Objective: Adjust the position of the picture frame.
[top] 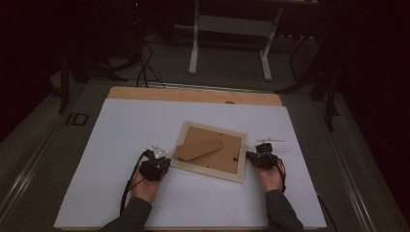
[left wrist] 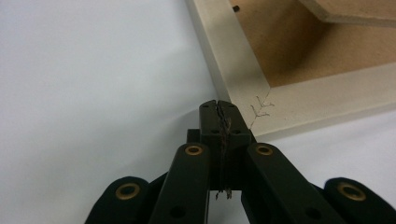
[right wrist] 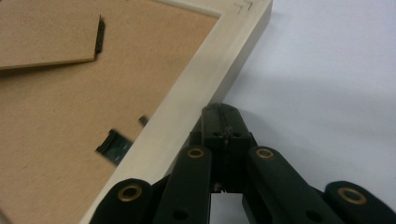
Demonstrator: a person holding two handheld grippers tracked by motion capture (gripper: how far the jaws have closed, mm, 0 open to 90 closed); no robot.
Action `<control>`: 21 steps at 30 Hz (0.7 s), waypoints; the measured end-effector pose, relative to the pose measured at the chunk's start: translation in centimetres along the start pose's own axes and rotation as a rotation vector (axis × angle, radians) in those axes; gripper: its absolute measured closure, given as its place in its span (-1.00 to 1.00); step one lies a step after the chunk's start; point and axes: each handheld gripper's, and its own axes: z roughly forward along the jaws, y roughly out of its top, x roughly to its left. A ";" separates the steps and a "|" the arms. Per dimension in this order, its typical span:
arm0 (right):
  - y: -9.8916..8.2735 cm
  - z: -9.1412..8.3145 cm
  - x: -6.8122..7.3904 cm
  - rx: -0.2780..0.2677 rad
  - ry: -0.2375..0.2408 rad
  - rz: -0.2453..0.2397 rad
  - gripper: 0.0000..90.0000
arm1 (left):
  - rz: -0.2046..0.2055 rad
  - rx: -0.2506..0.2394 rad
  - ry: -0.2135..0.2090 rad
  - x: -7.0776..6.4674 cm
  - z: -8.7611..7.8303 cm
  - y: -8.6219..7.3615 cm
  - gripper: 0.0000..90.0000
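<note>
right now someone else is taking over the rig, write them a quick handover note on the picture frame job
Left gripper: jaws shut, nothing between them, tip at the near-left corner of the picture frame; whether it touches is unclear.
Right gripper: jaws shut, empty, tip against the frame's right edge.
Frame: lies face down and slightly turned on the white sheet, between the two grippers. Its brown backing board is in place; the easel stand rests on it, slightly raised at one end. A small black tab shows by the right rail.
Done: both grippers brought to the frame's sides.
Left: probably opening the tabs or lifting the frame; nothing is gripped yet.
</note>
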 end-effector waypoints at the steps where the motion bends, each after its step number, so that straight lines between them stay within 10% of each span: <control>1: 0.0 0.0 0.0 0.002 0.002 -0.002 1.00 | -0.004 0.001 0.000 -0.2 -0.1 -0.1 1.00; 21: 0.3 0.4 1.3 0.019 0.006 -0.031 1.00 | -0.006 0.030 -0.001 -0.5 -1.1 -0.8 1.00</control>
